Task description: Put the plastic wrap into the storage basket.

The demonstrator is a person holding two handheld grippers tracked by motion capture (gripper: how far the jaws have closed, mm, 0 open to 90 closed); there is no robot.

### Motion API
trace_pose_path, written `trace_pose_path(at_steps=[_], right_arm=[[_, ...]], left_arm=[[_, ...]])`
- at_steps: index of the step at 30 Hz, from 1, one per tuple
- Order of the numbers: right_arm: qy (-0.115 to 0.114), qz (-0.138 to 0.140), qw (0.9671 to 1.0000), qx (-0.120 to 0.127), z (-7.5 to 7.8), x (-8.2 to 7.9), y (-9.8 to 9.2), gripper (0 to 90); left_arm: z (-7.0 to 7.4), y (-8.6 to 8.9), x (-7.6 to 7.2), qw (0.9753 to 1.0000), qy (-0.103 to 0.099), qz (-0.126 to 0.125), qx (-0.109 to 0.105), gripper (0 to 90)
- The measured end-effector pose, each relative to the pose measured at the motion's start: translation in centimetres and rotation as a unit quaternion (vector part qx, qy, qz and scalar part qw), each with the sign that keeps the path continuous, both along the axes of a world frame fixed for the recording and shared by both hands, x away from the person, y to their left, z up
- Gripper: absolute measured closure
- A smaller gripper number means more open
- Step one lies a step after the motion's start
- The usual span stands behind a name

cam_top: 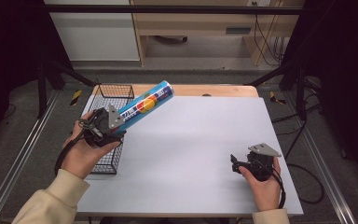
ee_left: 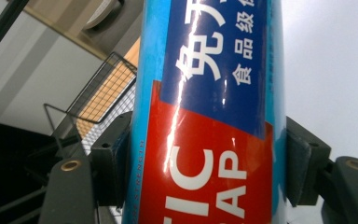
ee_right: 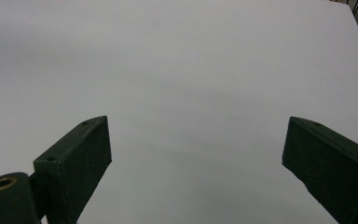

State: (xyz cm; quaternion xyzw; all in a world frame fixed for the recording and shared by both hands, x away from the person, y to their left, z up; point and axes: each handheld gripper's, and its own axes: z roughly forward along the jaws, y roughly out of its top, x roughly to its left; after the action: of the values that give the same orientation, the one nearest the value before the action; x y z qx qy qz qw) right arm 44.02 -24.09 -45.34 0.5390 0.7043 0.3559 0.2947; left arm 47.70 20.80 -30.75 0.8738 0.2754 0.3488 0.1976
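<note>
1. Over the left edge of the table [cam_top: 191,140], you are holding a blue tube [cam_top: 145,105] in your left tongs [cam_top: 114,127], clenched on its lower end; in the left gripper view both pads are pressing against the tube's red label, one on each side.
2. You are keeping the tube tilted, its far end pointing up and away toward the table's back edge, its gripped end hanging above the wire basket [cam_top: 112,100] that is sitting at the table's left side.
3. Your right tongs [cam_top: 235,164] are resting low near the table's right front corner, jaws spread wide with nothing between them and bare table ahead.
4. Judging by this, you are in the carrying step: the tube is lifted clear and is not yet set down anywhere.
5. Next you are likely choosing a spot, basket or open table. Either way, level the tube first, lower it until it is touching, then release; a long tube gripped at one end may swing or roll.
</note>
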Motion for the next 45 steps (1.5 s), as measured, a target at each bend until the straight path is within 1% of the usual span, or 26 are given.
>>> trace_pose_path(at_steps=[3,5,9,11,13,14,15,17,20,23,24,26,28,33,34,37,38,39,40,43,44,45], right_arm=[[-0.001,0.002,1.0000,0.005,0.0,0.0,0.0,8.4],[0.000,0.005,1.0000,0.007,0.0,0.0,0.0,8.4],[0.002,0.010,0.9999,0.011,0.0,0.0,0.1,8.4],[0.004,0.012,0.9999,0.010,0.1,0.0,0.3,8.4],[0.003,0.017,0.9998,0.008,0.1,0.0,0.4,8.4],[0.004,0.018,0.9998,0.010,0.1,0.0,0.5,8.4],[0.003,0.018,0.9998,0.009,0.1,-0.1,0.6,8.6],[0.003,0.019,0.9998,0.009,0.1,-0.1,0.5,8.6],[0.003,0.019,0.9998,0.009,0.1,-0.1,0.5,8.6],[0.003,0.016,0.9998,0.009,0.1,-0.2,0.6,8.8],[0.003,0.016,0.9998,0.009,0.1,-0.1,0.6,8.8],[0.004,0.017,0.9998,0.007,0.1,-0.1,0.6,8.8],[0.004,0.017,0.9998,0.007,0.1,-0.1,0.6,8.8],[0.009,0.015,0.9998,0.010,0.0,-0.1,0.5,8.8],[0.010,0.015,0.9998,0.010,0.0,-0.1,0.5,8.8],[0.010,0.016,0.9997,0.012,0.0,-0.1,0.4,8.8],[0.010,0.016,0.9997,0.012,0.0,-0.1,0.4,8.8],[0.012,0.017,0.9997,0.012,0.0,-0.1,0.5,8.8],[0.013,0.018,0.9997,0.011,0.0,-0.1,0.5,8.8],[0.017,0.018,0.9996,0.012,-0.1,-0.1,0.5,8.8],[0.017,0.018,0.9996,0.012,-0.1,-0.1,0.5,8.8],[0.017,0.018,0.9996,0.012,-0.1,-0.1,0.5,8.9]], left_arm=[[0.4,0.0,0.6,0.9999,0.002,0.014,0.003,31.1],[0.5,-0.1,1.1,0.9997,0.004,0.024,-0.002,31.1],[0.5,-0.3,1.6,0.9989,0.008,0.046,-0.003,31.2],[0.5,-0.4,1.6,0.9982,0.017,0.057,-0.004,31.2],[0.6,-0.4,1.7,0.9980,0.021,0.060,0.003,31.2],[0.5,-0.4,1.7,0.9979,0.017,0.063,0.005,31.2],[0.5,-0.4,1.6,0.9977,0.017,0.066,0.008,31.2],[0.5,-0.2,1.5,0.9973,0.025,0.070,0.005,31.2],[0.4,0.1,1.4,0.9968,0.027,0.075,0.010,31.3],[0.2,0.5,1.3,0.9961,0.031,0.083,0.006,31.3],[0.1,0.7,1.3,0.9962,0.028,0.082,0.007,31.3],[-0.1,1.0,1.3,0.9951,0.035,0.092,0.005,31.3],[-0.3,1.4,1.2,0.9934,0.044,0.106,-0.002,31.3],[-0.7,2.3,1.1,0.9898,0.056,0.131,0.001,31.4],[-0.8,2.5,1.2,0.9900,0.055,0.130,0.004,31.5],[-0.9,3.1,1.1,0.9879,0.063,0.142,0.002,31.5],[-0.9,3.1,1.1,0.9879,0.063,0.142,0.002,31.5],[-1.1,3.5,1.1,0.9848,0.068,0.160,-0.007,31.6],[-1.2,3.7,1.1,0.9840,0.069,0.164,-0.005,31.6],[-1.6,4.4,1.1,0.9818,0.073,0.175,-0.014,31.7],[-1.6,4.4,1.1,0.9818,0.073,0.175,-0.014,31.7],[-1.9,4.9,1.1,0.9803,0.080,0.180,-0.012,31.7]])
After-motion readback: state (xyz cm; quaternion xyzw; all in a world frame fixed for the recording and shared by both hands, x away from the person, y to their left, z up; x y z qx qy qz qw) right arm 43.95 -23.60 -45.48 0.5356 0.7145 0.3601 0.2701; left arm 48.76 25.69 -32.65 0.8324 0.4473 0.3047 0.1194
